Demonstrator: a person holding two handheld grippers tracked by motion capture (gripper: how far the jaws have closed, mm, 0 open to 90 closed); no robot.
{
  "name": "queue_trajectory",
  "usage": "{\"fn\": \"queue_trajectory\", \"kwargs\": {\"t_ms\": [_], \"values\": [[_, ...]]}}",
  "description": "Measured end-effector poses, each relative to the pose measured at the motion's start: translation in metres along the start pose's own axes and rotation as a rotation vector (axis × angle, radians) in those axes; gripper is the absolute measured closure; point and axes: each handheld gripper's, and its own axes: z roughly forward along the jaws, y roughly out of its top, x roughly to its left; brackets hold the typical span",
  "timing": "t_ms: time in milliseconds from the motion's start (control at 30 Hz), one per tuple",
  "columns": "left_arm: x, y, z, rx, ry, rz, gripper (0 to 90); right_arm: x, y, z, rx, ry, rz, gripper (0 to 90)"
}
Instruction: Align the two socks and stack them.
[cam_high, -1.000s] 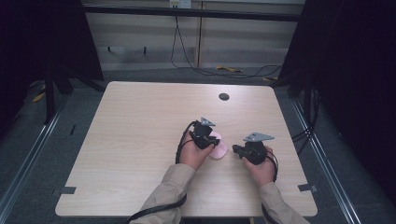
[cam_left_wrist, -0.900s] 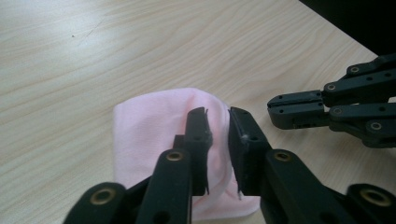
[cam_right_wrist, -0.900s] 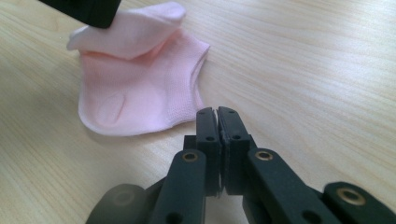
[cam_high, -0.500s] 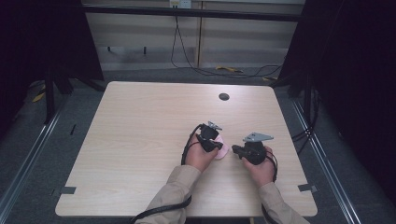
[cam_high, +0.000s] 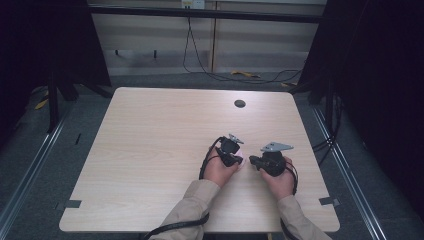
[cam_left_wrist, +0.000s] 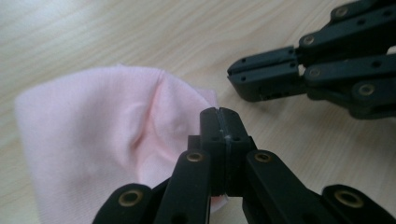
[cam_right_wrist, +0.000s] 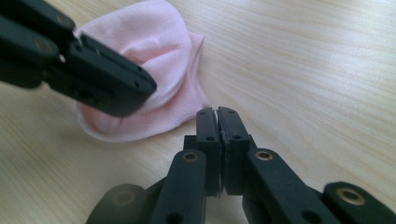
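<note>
Left gripper view: pink cloth (cam_left_wrist: 98, 140) under left claw (cam_left_wrist: 218, 122)

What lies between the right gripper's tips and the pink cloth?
Only bare table. In the right gripper view, a short strip of wood separates the shut right gripper from the pink cloth's edge; they are apart.

Cloth (cam_left_wrist: 93, 149) lies on the table (cam_high: 150, 150), near its front edge, right of centre. Left gripper (cam_high: 239, 160) sits over the cloth; right gripper (cam_high: 252, 160) just beside, to its right (tips nearly meeting).
</note>
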Motion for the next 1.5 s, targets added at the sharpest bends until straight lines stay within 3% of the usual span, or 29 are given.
{"fn": "queue_trajectory", "kwargs": {"t_ms": [133, 167, 367, 500, 533, 633, 700, 767, 867, 1000, 1033, 1167, 1233, 1300, 1367, 1467, 1500], "values": [[-0.001, 0.000, -0.002, -0.018, 0.006, -0.004, 88.4, -0.001, -0.001, 0.000, -0.001, 0.000, 0.000, 88.2], [-0.001, 0.002, -0.007, -0.014, 0.014, 0.006, 85.8, -0.001, -0.001, 0.000, -0.001, 0.001, 0.000, 88.2], [0.002, 0.010, -0.029, -0.091, -0.003, 0.002, 69.5, -0.001, 0.000, 0.000, 0.000, -0.001, 0.000, 88.1], [0.010, 0.011, -0.038, -0.111, 0.011, -0.021, 70.5, 0.000, 0.000, -0.001, -0.008, -0.002, -0.005, 88.1], [0.018, 0.008, -0.038, -0.103, 0.048, -0.031, 73.1, 0.000, 0.000, -0.001, -0.010, -0.003, -0.008, 88.1], [0.025, 0.004, -0.034, -0.083, 0.072, -0.040, 78.2, 0.001, 0.000, 0.000, -0.007, -0.003, -0.001, 88.1], [0.029, -0.002, -0.022, -0.064, 0.112, -0.039, 78.4, 0.001, 0.000, 0.000, -0.009, 0.001, -0.003, 88.1], [0.028, -0.005, -0.014, -0.056, 0.131, -0.019, 78.2, 0.001, 0.000, 0.000, -0.009, 0.002, -0.003, 88.1], [0.021, -0.008, -0.003, -0.065, 0.119, 0.006, 75.2, 0.001, 0.000, 0.000, -0.008, 0.004, -0.005, 88.0], [0.012, -0.009, 0.001, -0.052, 0.143, 0.099, 64.6, 0.000, 0.000, -0.001, -0.011, -0.001, -0.006, 87.4], [0.011, -0.009, 0.001, -0.053, 0.147, 0.103, 62.1, 0.001, 0.000, -0.002, -0.011, -0.002, -0.007, 87.4], [0.010, -0.008, 0.003, -0.054, 0.087, 0.098, 44.0, 0.001, 0.001, -0.002, -0.015, -0.003, -0.012, 87.0], [0.009, -0.007, 0.001, -0.043, 0.075, 0.112, 41.2, 0.001, 0.001, -0.002, -0.013, -0.005, -0.011, 86.9], [0.010, -0.005, -0.002, -0.037, 0.055, 0.082, 40.5, 0.001, 0.000, -0.002, -0.012, -0.007, -0.009, 86.7], [0.012, -0.001, -0.009, -0.077, 0.054, 0.075, 39.9, 0.000, 0.000, -0.002, -0.014, -0.007, -0.004, 86.5], [0.015, 0.003, -0.017, -0.109, 0.063, 0.082, 49.4, -0.002, 0.000, -0.003, -0.020, -0.009, -0.001, 86.4], [0.018, 0.005, -0.021, -0.119, 0.086, 0.079, 54.1, -0.001, 0.000, -0.003, -0.019, -0.010, 0.002, 86.4]]}}
